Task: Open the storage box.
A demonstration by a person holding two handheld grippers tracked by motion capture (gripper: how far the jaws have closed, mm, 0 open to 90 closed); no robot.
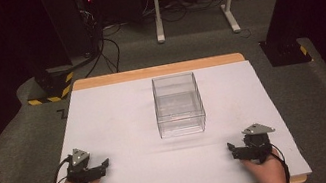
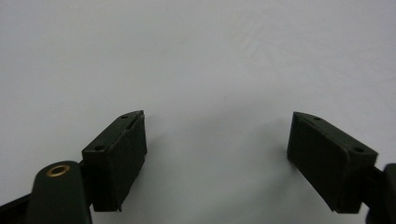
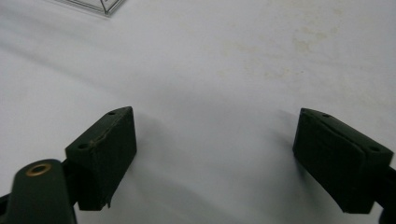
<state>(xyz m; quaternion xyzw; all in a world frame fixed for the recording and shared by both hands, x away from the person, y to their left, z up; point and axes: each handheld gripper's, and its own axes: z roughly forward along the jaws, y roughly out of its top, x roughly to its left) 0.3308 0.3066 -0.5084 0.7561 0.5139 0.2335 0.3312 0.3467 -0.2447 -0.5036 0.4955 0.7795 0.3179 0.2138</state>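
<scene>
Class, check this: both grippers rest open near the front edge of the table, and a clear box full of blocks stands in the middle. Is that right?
One thing is wrong: the clear box is empty, not full of blocks, as the high view shows. The rest holds: the left gripper and right gripper are open near the front edge of the table, with the box in the middle.

Both grippers (image 1: 104,163) (image 1: 231,148) black w/ grey triangular top plates, trailing black cables, brass-ringed screw holes.

Left gripper (image 1: 104,164) and right gripper (image 1: 232,149) rest low, fingers spread.
</scene>
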